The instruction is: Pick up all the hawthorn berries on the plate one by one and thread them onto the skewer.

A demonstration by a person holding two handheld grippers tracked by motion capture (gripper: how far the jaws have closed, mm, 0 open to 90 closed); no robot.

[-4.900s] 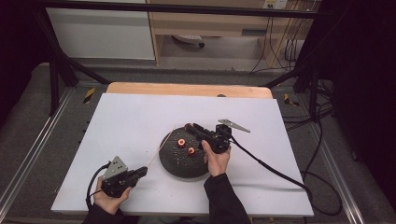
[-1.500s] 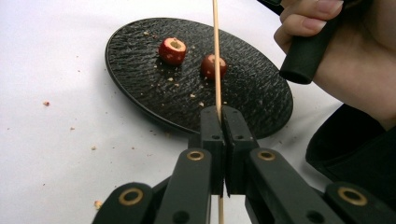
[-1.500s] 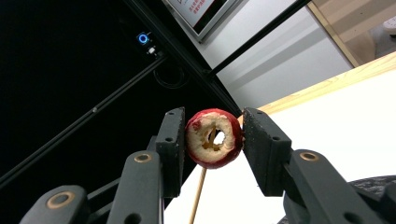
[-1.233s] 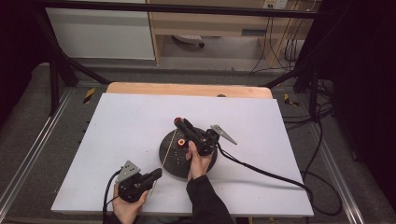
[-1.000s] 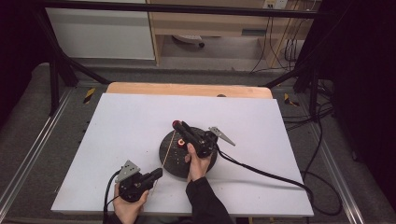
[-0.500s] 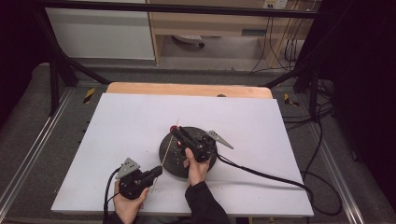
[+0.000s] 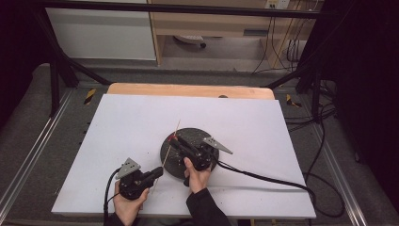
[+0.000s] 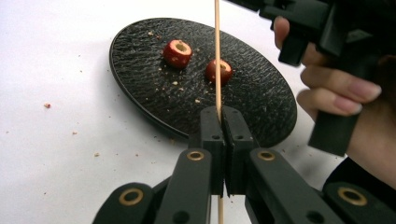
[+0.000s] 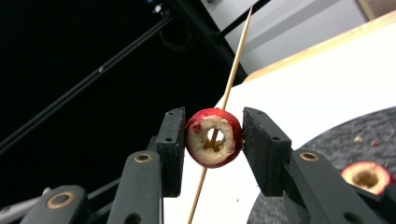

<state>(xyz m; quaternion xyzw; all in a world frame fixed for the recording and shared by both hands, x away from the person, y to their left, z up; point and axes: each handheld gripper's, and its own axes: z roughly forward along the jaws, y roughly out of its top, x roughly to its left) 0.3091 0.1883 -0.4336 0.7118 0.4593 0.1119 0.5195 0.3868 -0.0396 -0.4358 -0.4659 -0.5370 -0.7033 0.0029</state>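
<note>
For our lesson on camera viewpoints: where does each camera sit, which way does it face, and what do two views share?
High view: above the person's side, facing forward-down on the white table; both hands show.
Left gripper view: on the left hand-held gripper, facing the round black plate; jaws pinch the thin wooden skewer.
Right gripper view: on the right hand-held gripper, tilted upward; jaws hold a red cored fruit.
Shared: skewer, plate.

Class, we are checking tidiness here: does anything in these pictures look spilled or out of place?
Yes. Small crumbs lie scattered on the black plate around the two cored red fruits and on the white table beside it. Nothing else looks odd.
</note>
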